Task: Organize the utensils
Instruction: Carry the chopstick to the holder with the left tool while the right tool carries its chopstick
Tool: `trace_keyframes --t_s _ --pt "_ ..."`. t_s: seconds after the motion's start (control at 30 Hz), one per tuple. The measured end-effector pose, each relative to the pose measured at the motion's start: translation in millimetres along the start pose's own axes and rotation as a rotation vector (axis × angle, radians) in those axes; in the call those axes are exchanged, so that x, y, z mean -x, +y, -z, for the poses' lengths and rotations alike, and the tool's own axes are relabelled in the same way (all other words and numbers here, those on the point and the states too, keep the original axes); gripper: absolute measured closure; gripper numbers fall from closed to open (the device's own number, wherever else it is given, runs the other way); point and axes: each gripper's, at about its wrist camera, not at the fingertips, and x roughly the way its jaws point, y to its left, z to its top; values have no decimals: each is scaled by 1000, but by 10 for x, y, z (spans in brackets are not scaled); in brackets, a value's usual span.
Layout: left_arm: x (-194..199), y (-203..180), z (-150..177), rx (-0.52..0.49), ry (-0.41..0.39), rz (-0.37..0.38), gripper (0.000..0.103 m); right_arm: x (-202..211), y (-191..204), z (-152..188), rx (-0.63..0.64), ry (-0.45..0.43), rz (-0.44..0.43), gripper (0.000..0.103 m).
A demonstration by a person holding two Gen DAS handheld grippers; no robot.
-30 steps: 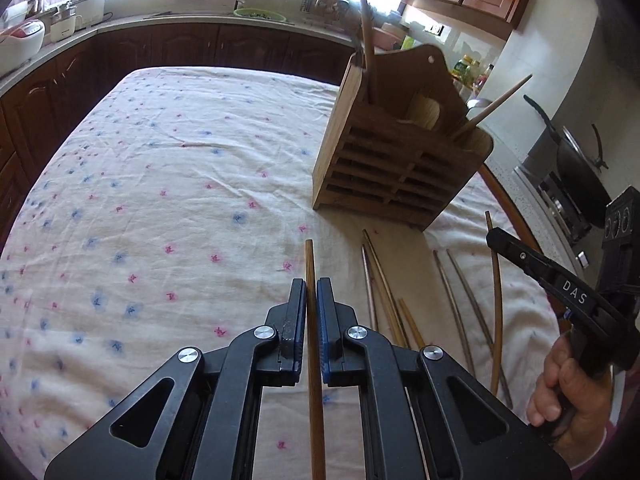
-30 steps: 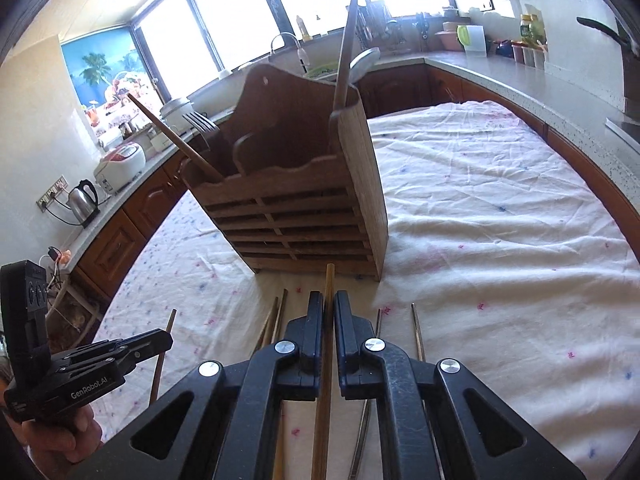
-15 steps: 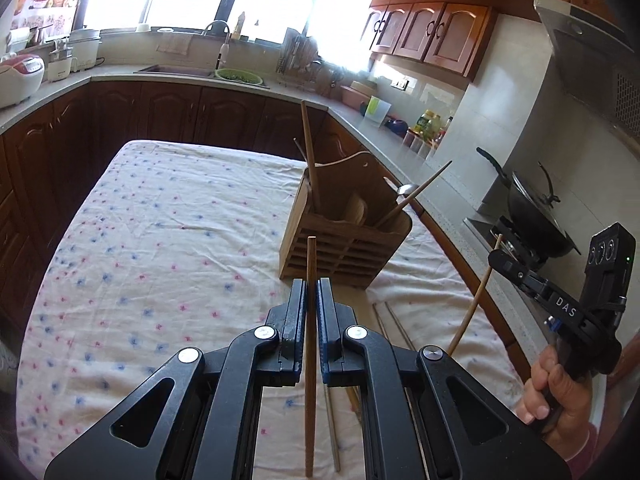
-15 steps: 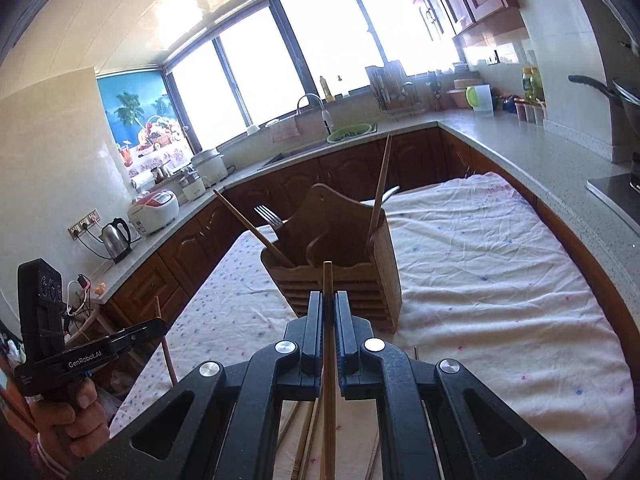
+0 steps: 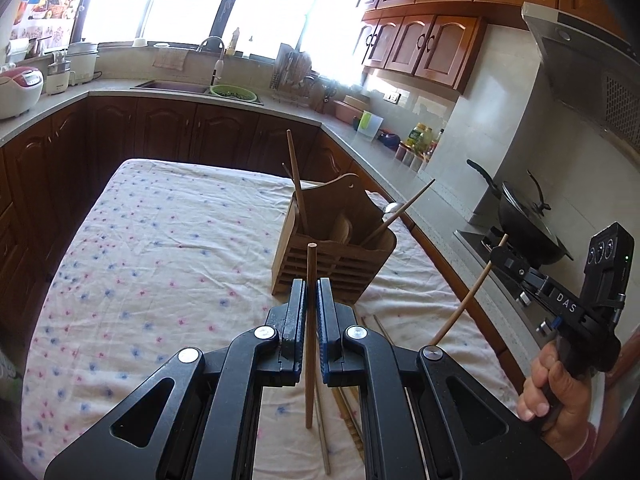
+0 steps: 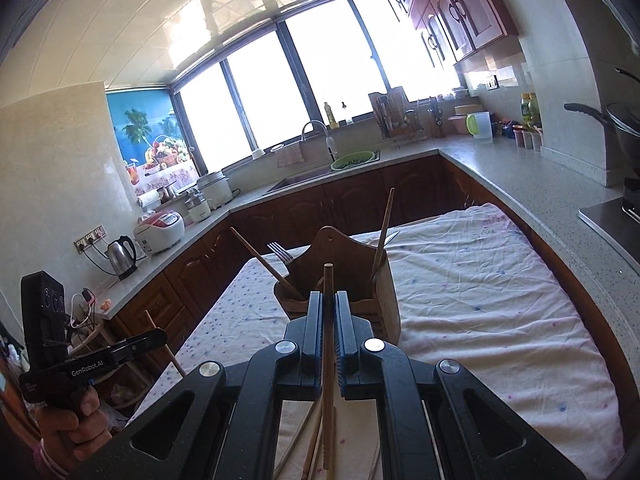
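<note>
My left gripper [image 5: 311,286] is shut on a wooden chopstick [image 5: 310,384] and holds it well above the table. My right gripper [image 6: 329,300] is shut on another wooden chopstick [image 6: 328,400], also lifted; it shows at the right of the left wrist view [image 5: 464,308]. A wooden utensil holder [image 5: 332,256] stands on the flowered tablecloth [image 5: 160,248] ahead of both grippers. It holds chopsticks, a fork [image 6: 280,253] and a spoon. Several chopsticks [image 5: 324,440] still lie on the cloth below the grippers.
Kitchen counters wrap around the table. A sink with a green strainer [image 5: 233,92] is at the back. A black wok [image 5: 524,220] sits on the stove at the right. A rice cooker [image 6: 160,230] and a kettle [image 6: 120,256] stand on the left counter.
Both grippers have risen from the tablecloth, each lifting its chopstick clear of the table. The holder now looks smaller and farther below.
</note>
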Motion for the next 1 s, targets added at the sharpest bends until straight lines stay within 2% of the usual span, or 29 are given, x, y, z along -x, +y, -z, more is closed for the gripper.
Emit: trace_keyframes --t_s 0.23,0.4,0.6,0.8,1.0 --pt "18 -23 -113 1 -30 2 98 -20 -18 -45 -1 -11 0 98" --pt "31 -76 -321 -11 -71 18 98 -52 -7 -200 13 -39 -1 98" --pt "69 -260 -762 -66 -174 26 98 -100 9 -588 31 -127 7 98" --pt "-24 -438 -1195 -103 -279 0 98 -231 39 -1020 45 -225 29 98" --pt "-373 -390 -1395 -57 -333 -21 98 -423 35 -1207 56 -299 79 98"
